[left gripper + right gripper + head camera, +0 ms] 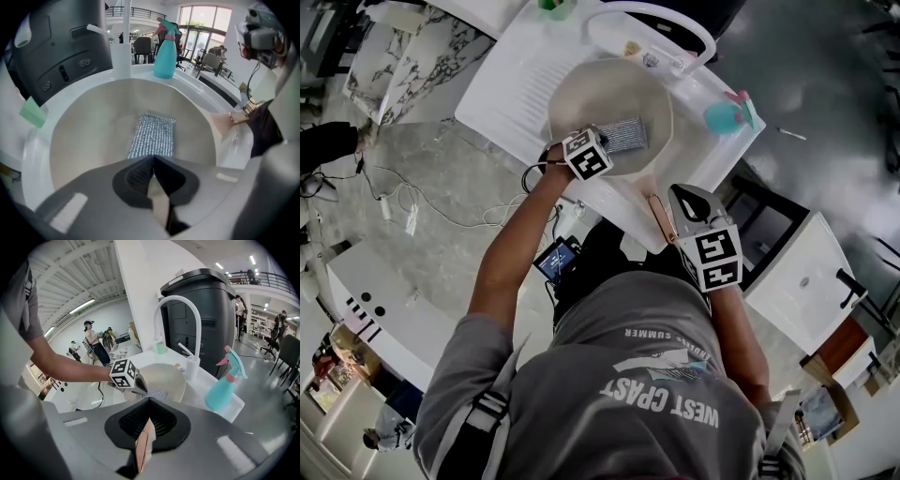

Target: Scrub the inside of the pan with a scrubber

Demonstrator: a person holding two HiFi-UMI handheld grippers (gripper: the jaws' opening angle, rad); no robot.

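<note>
Fingers [136,177] of my left gripper [153,157] are clenching on the near edge of the silver mesh scrubber [153,135]. It is stretching out flat from my tips over the inside of the beige pan [89,131]. On my right gripper [149,399], the fingers [166,420] are pinching the pan's copper-coloured handle [143,446]. I am holding the pan down in the basin of the white sink unit [511,80], below the curved white tap [180,324]. A teal spray bottle [225,385] is standing on the rim just beside the pan.
</note>
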